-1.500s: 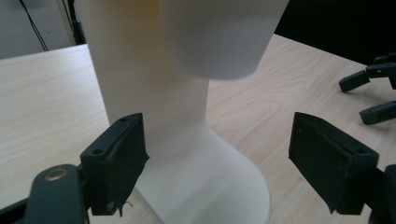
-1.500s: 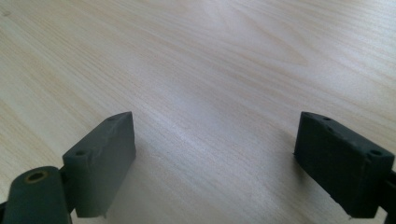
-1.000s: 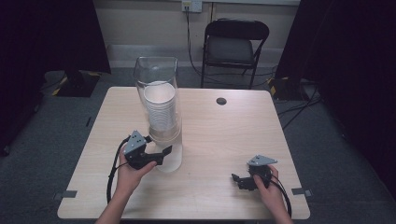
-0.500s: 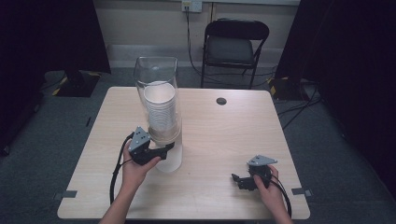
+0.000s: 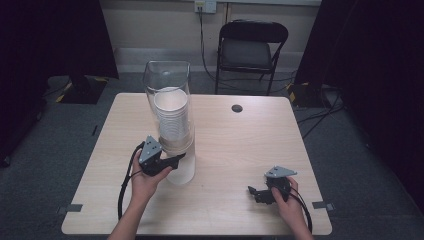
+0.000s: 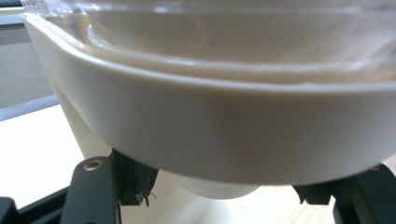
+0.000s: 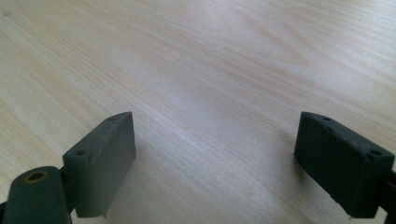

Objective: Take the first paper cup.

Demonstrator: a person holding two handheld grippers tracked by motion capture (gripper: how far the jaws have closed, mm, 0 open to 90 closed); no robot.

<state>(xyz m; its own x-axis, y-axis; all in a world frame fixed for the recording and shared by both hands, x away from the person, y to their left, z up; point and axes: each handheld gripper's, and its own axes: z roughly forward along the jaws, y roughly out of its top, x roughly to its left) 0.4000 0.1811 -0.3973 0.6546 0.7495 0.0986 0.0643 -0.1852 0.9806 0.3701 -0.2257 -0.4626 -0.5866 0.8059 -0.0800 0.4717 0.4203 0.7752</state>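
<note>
Cup stack [image 5: 173, 120] inside dispenser tube [image 5: 169, 95] on table [image 5: 240, 145], chair [image 5: 253, 50] behind.

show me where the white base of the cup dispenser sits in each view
High view: the white base stands left of centre on the table, against the fingers of the left gripper.
Left gripper view: the white base spans the frame, its narrower foot low between the two fingers.
Right gripper view: not in it.
Shared landmark: the pale wood table.
</note>
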